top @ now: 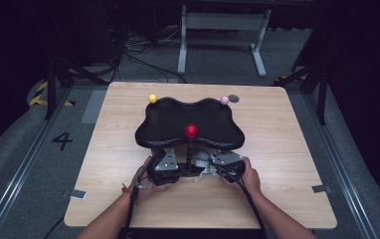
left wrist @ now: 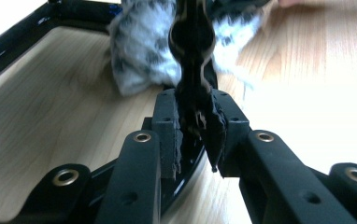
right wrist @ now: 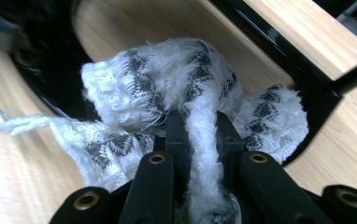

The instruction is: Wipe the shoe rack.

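A black wavy-edged tray (top: 153,130) sits mid-table, with a red ball (top: 191,130) on a thin black stem (top: 191,148) at its near edge. Under that edge lies a white cloth with a black pattern (top: 203,168). My left gripper (top: 184,167) comes in from the left. In its own view the left gripper (left wrist: 196,109) is shut on a glossy black rod (left wrist: 191,42), and the cloth (left wrist: 139,56) lies behind the rod. My right gripper (top: 208,166) comes in from the right. Close up, the right gripper (right wrist: 199,125) is shut on a bunched fold of the cloth (right wrist: 134,93).
A yellow ball (top: 152,98) and a pink ball (top: 224,100) sit at the tray's far corners, beside a small grey disc (top: 233,98). Bare wood of the table (top: 287,164) lies left and right of the hands. A white frame (top: 223,22) stands on the floor beyond.
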A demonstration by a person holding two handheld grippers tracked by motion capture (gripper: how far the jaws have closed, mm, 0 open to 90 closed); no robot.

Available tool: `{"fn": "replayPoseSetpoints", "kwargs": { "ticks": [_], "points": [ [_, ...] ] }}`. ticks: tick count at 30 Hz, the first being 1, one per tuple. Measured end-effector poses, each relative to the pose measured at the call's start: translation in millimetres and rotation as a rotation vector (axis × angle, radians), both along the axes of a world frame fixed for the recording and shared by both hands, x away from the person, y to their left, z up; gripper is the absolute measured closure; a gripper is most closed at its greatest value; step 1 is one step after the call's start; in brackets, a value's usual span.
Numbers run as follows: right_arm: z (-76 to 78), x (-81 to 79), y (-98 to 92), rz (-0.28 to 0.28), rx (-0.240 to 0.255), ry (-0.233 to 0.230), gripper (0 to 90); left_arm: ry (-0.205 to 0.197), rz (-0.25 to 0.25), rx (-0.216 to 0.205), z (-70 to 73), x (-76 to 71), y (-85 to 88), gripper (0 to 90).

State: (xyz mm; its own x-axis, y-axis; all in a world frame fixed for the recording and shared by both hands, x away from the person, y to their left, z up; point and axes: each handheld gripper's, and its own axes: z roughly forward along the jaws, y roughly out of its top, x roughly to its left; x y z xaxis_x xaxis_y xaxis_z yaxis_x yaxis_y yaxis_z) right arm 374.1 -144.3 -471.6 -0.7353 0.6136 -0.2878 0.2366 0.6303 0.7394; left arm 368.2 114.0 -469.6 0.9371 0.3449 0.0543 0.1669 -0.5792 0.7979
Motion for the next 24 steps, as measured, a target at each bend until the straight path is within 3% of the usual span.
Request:
{"fn": "replayPoseSetpoints", "kwargs": {
  "ticks": [3,8,9,13,14,18,24],
  "points": [
    [-0.5,3.5,-5.3,-0.016,0.001,-0.005,80.4,0.017,-0.012,0.005,-2.0,-0.2,0.5,73.7],
    [-0.7,9.4,-13.1,-0.046,-0.007,-0.009,80.4,-0.042,-0.022,0.044,-1.5,-0.5,-10.7,81.4],
    [-0.8,11.0,-15.5,-0.052,-0.003,-0.007,80.4,-0.022,-0.014,0.033,-2.1,-1.8,-13.8,81.3],
    [-0.8,14.4,-24.0,-0.063,0.005,-0.006,80.3,-0.021,-0.017,0.035,-1.9,-2.0,-20.4,81.3],
    [-1.0,14.8,-25.8,-0.059,0.006,-0.007,80.3,-0.021,-0.014,0.049,-1.3,-2.0,-21.2,81.2],
    [-0.7,16.3,-32.0,-0.048,0.025,0.003,80.1,-0.026,-0.017,0.042,-1.8,-1.9,-24.6,81.2],
    [1.8,7.0,-28.8,0.014,0.027,0.014,80.2,-0.032,-0.016,0.029,-2.8,-2.3,-29.1,81.0]
  ]
}}
